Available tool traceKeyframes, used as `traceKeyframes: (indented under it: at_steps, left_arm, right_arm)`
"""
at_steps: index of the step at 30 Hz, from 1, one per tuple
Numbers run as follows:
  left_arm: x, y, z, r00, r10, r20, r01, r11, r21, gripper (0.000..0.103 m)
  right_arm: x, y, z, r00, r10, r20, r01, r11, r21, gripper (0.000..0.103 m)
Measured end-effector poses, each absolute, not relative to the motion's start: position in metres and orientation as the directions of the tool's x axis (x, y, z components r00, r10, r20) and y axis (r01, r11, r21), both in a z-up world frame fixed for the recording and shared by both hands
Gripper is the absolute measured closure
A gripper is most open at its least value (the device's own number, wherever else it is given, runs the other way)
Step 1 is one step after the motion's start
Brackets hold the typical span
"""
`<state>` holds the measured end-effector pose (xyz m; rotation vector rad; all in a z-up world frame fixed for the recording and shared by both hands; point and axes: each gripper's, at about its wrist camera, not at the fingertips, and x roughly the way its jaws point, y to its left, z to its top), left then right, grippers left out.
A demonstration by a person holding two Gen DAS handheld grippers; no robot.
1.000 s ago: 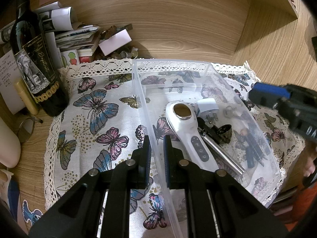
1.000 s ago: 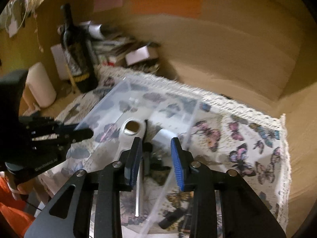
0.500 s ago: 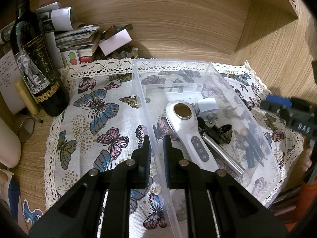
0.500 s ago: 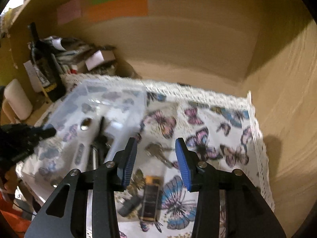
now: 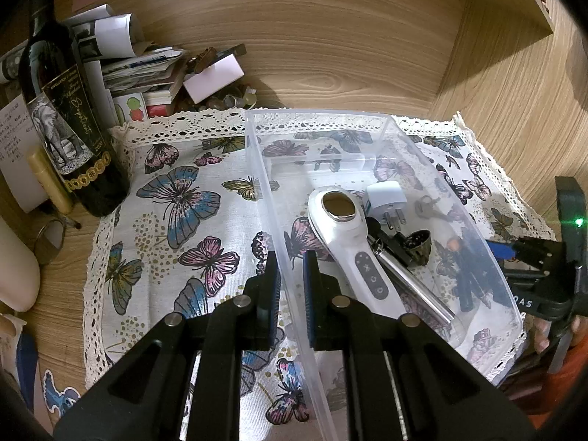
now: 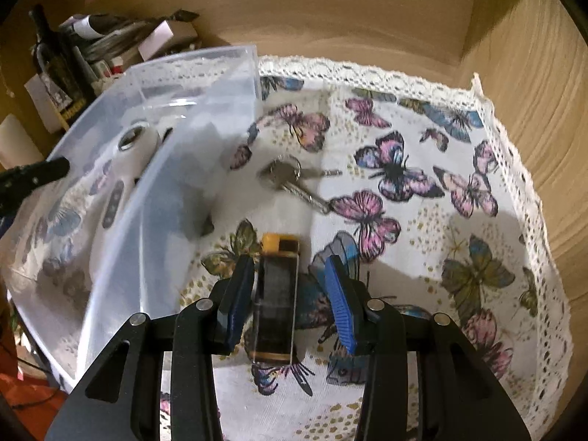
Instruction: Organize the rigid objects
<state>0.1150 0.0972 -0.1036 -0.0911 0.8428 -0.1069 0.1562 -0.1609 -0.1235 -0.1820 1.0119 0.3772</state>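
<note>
Your right tool (image 6: 290,301) just swung out of the clear bin (image 5: 382,139), now open around the amber-capped vial (image 6: 276,294) beside it. Left tool (image 5: 291,294) stays clamped on the bin wall.

The bin (image 5: 367,139) sits on the cloth (image 5: 176,228). In the bin lie a massager (image 5: 349,235), a plug (image 5: 387,198) just right of it, and a rod (image 5: 411,286). Right of the bin, on the cloth, lie keys (image 6: 290,180) and, nearer, a lighter (image 6: 277,294). A bottle (image 5: 62,117) stands left of the bin, off the cloth.
</note>
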Motion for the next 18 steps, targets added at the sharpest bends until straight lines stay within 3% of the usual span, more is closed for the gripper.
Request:
traceKeyframes:
  at_steps: [6, 10, 18]
  left_arm:
    - [0.115, 0.097, -0.104, 0.660, -0.130, -0.740, 0.058, 0.991, -0.122, 0.093]
    - [0.115, 0.097, -0.104, 0.660, -0.130, -0.740, 0.058, 0.991, -0.123, 0.093]
    - [0.115, 0.096, -0.104, 0.660, -0.129, -0.740, 0.058, 0.991, -0.121, 0.093]
  right_arm:
    - [0.151, -0.162, -0.129, 0.490, 0.213, -0.845, -0.383, 0.924, 0.011, 0.066]
    - [0.151, -0.164, -0.128, 0.508, 0.196, -0.839, -0.361, 0.932, -0.001, 0.080]
    - [0.153, -0.171, -0.113, 0.542, 0.207, -0.815, -0.333, 0.943, 0.018, 0.081]
